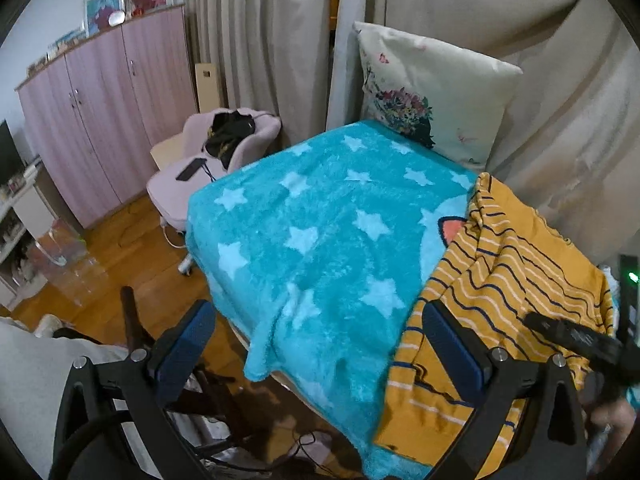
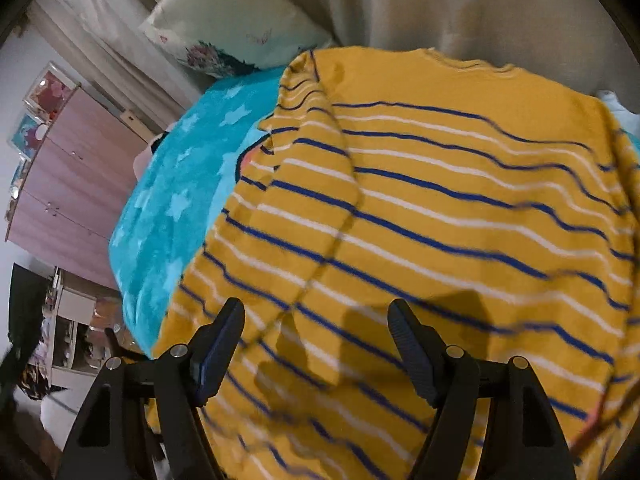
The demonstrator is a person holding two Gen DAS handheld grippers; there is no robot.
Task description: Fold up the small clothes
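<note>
**Two open grippers over a striped shirt**

Two grippers are in our hands, both spread wide and holding nothing. Our left gripper (image 1: 324, 354) hovers above the near edge of the fluffy turquoise blanket with pale stars (image 1: 304, 216), its right finger just over the hem of the mustard-yellow knit shirt with navy and white stripes (image 1: 516, 280). The shirt lies spread on the blanket's right side, one sleeve folded across its body. Our right gripper (image 2: 316, 348) hangs low over the shirt's lower half, casting finger shadows on the cloth. A white floral pillow (image 1: 432, 88) leans against the beige curtain (image 1: 256, 40) behind.
</note>
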